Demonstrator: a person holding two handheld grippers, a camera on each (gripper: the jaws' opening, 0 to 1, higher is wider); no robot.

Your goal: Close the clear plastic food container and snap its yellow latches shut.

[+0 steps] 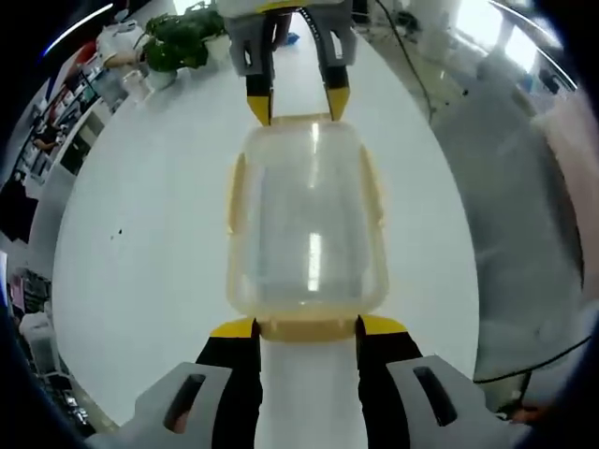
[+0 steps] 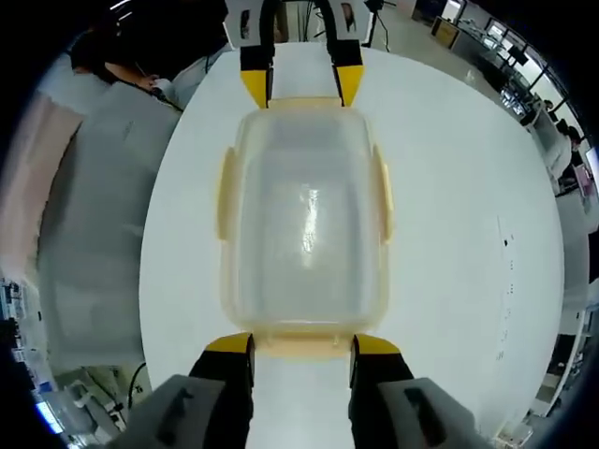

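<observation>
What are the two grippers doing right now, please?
Left gripper: open, jaw tips either side of the container's near end latch.
Right gripper: open, jaw tips at the opposite end latch.

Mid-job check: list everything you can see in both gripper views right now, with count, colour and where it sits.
Food container: one, clear plastic with its lid on, centre of the table between the two grippers.
Latches: four, yellow, one on each side and end of the container; whether they are snapped cannot be told.
Table: one, white, round, under the container.
Potted plant: one, green, far edge of the table in the left gripper view.
Left gripper: one, yellow-tipped jaws open, either side of the near end latch.
Right gripper: one, yellow-tipped jaws open, at the opposite end latch.
</observation>
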